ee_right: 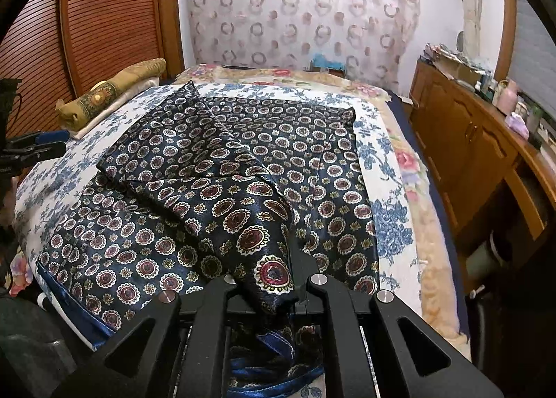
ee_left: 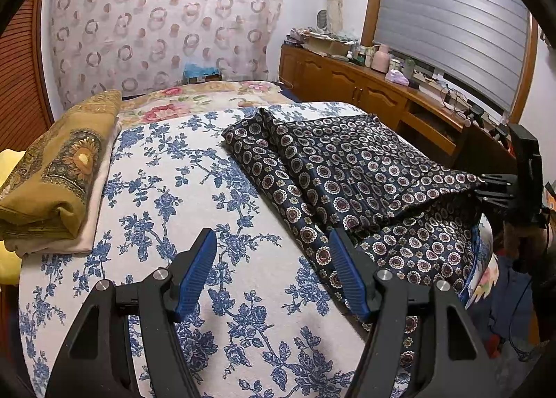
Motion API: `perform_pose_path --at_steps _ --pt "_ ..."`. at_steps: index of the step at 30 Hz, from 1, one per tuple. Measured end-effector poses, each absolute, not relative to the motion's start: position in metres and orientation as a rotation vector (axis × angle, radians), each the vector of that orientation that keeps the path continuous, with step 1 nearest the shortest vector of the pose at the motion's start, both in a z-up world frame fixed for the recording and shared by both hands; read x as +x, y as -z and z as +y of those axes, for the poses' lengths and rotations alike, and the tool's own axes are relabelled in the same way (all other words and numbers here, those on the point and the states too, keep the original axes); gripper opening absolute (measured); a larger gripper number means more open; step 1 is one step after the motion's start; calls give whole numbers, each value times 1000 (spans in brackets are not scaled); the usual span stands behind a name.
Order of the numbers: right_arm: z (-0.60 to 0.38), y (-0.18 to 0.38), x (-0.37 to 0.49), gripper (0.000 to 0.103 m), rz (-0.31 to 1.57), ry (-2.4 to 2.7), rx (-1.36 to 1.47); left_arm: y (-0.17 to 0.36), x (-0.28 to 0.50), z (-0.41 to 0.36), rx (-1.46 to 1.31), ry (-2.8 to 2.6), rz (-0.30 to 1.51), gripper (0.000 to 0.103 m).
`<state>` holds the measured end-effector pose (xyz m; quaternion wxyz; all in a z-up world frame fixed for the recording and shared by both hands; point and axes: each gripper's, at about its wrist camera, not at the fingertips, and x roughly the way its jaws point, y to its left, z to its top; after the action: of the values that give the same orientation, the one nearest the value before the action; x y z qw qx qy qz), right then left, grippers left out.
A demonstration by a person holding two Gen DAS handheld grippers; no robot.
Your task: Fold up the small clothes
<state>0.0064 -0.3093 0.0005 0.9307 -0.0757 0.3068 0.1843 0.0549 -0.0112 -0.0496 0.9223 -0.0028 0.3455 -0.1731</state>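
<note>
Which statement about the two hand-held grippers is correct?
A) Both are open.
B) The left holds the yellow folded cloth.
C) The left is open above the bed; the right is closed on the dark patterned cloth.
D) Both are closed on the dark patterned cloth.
C: the left hand-held gripper has its blue fingers spread with nothing between them, while the right hand-held gripper pinches a corner of the dark patterned cloth.

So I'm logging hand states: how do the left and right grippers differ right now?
The left gripper is open, its blue fingers apart above the floral bedsheet, holding nothing. The right gripper is shut on the dark patterned garment, lifting its corner. Both share black frames.
</note>
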Motion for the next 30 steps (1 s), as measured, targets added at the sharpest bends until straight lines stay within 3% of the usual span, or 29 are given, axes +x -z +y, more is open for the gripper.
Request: perform_pose_path --at_steps 5,7,13,24,30 --pt "-299 -5 2 18 625 -404 -203 50 54 -13 -6 355 710 68" --pt "-294 -8 -3 30 625 -415 -224 50 54 -13 -6 356 710 68" --pt "-278 -27 -17 50 577 -441 -268 49 54 -12 -6 351 708 68" --pt "-232 -44 -10 53 519 -569 -330 53 52 -7 -24 344 708 68" --pt "-196 -24 29 53 610 -682 -364 53 51 -4 -29 339 707 68"
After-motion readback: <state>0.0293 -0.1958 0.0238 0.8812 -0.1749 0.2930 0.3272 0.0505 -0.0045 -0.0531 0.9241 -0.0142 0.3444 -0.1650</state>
